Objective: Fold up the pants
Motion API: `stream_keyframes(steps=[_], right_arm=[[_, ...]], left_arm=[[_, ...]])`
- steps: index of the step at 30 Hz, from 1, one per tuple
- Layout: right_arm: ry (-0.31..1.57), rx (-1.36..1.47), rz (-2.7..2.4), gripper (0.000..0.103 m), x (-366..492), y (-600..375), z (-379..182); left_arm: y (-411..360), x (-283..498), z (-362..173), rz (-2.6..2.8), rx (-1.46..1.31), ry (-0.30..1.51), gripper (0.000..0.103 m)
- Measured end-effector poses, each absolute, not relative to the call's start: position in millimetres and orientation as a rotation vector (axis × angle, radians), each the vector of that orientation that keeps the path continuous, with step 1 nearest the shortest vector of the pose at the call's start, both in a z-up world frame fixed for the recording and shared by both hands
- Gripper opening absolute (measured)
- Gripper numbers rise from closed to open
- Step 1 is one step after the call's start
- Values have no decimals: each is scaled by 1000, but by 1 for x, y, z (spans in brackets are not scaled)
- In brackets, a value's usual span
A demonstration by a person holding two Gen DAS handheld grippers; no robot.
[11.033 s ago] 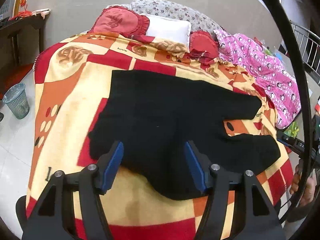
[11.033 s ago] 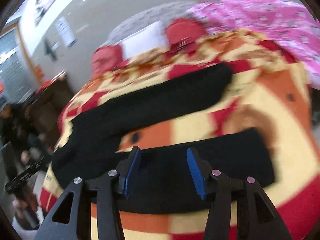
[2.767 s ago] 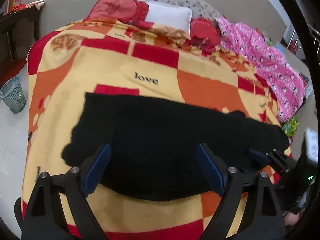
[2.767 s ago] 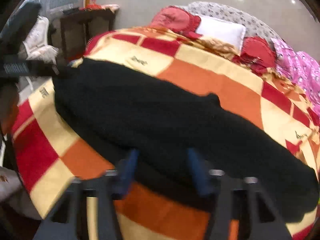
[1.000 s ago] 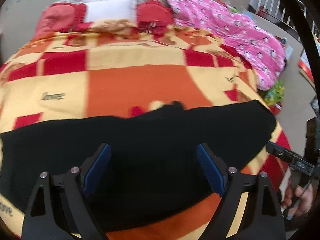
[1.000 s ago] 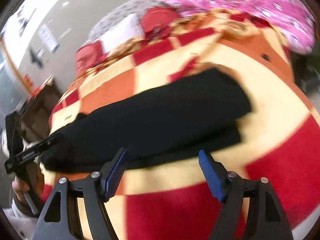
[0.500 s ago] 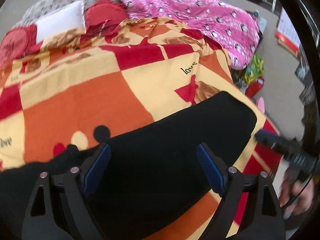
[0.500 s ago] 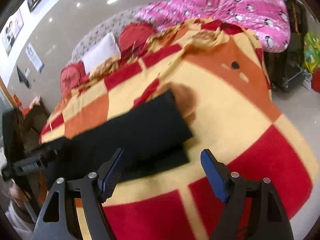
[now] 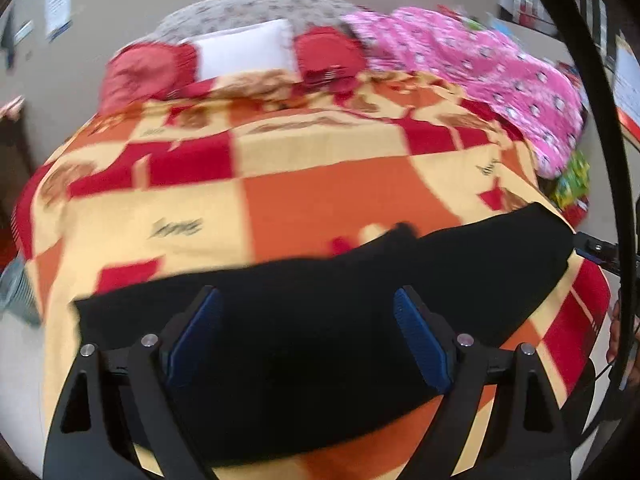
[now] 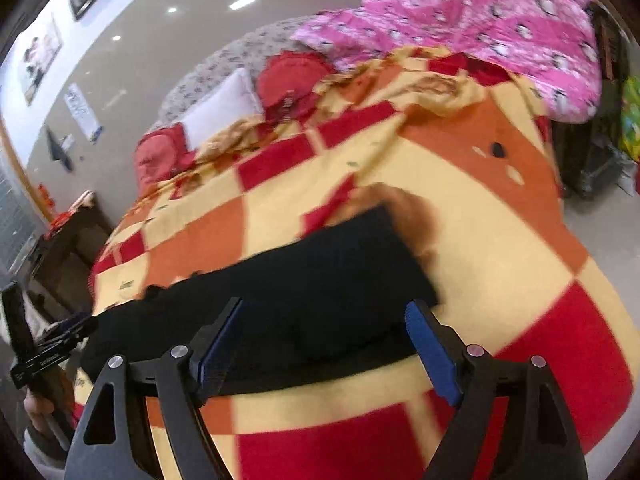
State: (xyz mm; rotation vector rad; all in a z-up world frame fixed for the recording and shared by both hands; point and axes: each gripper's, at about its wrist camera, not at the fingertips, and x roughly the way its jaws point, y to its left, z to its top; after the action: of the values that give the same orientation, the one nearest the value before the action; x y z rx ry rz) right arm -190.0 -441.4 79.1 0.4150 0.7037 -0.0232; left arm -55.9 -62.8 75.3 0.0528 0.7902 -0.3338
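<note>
Black pants (image 9: pixel 320 320) lie folded leg on leg in a long strip across the near part of the checked blanket (image 9: pixel 328 192). My left gripper (image 9: pixel 306 296) hovers open over the strip's middle, its blue pads (image 9: pixel 192 336) clear of the cloth. In the right wrist view the strip's leg end (image 10: pixel 328 276) lies ahead. My right gripper (image 10: pixel 324 306) hangs above that end with its jaws opening, and the pants show below the gap, untouched by the pads. Each view catches the other gripper at its edge: the right one (image 9: pixel 596 250), the left one (image 10: pixel 60 340).
Red cushions (image 9: pixel 148 72) and a white pillow (image 9: pixel 244 52) lie at the bed's head, a pink quilt (image 9: pixel 480 68) at its far right. A mesh bin (image 9: pixel 16 292) stands on the floor at the left. A dark wooden table (image 10: pixel 68 248) is beside the bed.
The left view has swung from the pants' leg end back to the strip's middle. The right gripper has lifted a little and its jaws stand wider. The pants lie still.
</note>
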Motion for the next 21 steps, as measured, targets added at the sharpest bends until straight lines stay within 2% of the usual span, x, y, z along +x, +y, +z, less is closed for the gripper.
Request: stream_keyframes(steps=[8,11,15,21], right_arm=[[792,294,366,84,-132,-323,79],[802,252,448,84,-121,-285,81],[789,162,594,84,-128,-228,74],[766,-154,638,82,-155,-152,55]], left_arm=[[31,-74,61,-180,-120,847,88],[77,-81,57,-136,-270,870,88],[108,-82,47,-113,-399,901,88],[127,-69,26,-116,-549,945,88]])
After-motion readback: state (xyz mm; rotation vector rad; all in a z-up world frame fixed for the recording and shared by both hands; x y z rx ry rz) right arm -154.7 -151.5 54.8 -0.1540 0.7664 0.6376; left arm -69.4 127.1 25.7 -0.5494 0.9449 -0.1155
